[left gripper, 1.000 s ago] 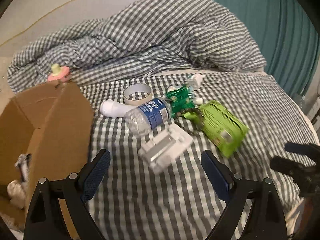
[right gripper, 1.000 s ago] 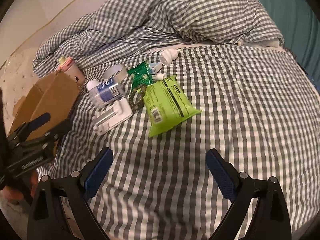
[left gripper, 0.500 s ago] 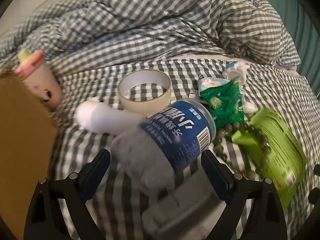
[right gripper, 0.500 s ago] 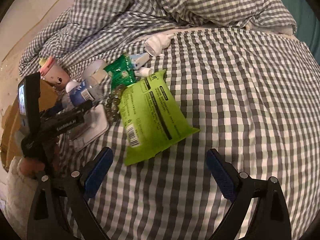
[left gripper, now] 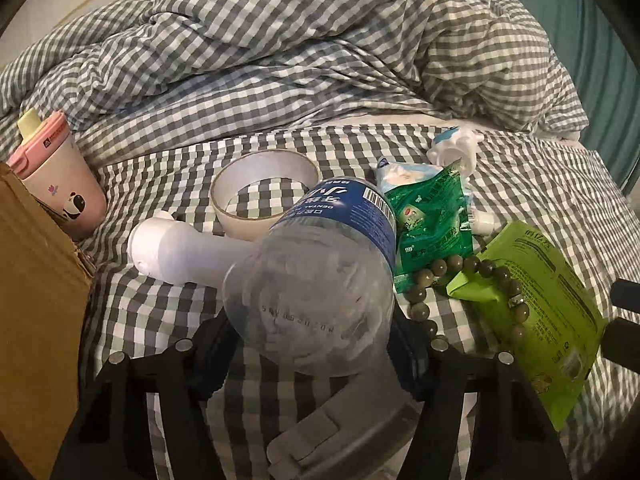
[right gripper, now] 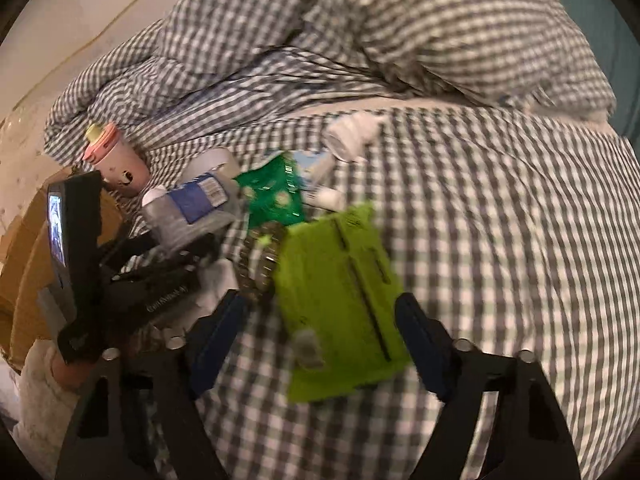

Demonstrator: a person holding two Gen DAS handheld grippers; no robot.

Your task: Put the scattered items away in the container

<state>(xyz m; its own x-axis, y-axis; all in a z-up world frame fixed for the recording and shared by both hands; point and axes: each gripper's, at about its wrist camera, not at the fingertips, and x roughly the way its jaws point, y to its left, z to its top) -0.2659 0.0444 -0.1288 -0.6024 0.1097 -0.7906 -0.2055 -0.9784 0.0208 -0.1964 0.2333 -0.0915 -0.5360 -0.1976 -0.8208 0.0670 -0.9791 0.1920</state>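
one bottle [left gripper: 320, 276], one tape roll [left gripper: 262, 192], two green packets [left gripper: 536, 296] (one bracelet [left gripper: 472, 276]).

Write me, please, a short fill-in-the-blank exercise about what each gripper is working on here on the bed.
1. The left gripper is closing around the clear plastic bottle with the ____ label.
2. The right gripper is closing over the flat ____ packet.
3. The pink lidded cup stands beside the brown ____ box.

Missing words: blue; lime-green; cardboard
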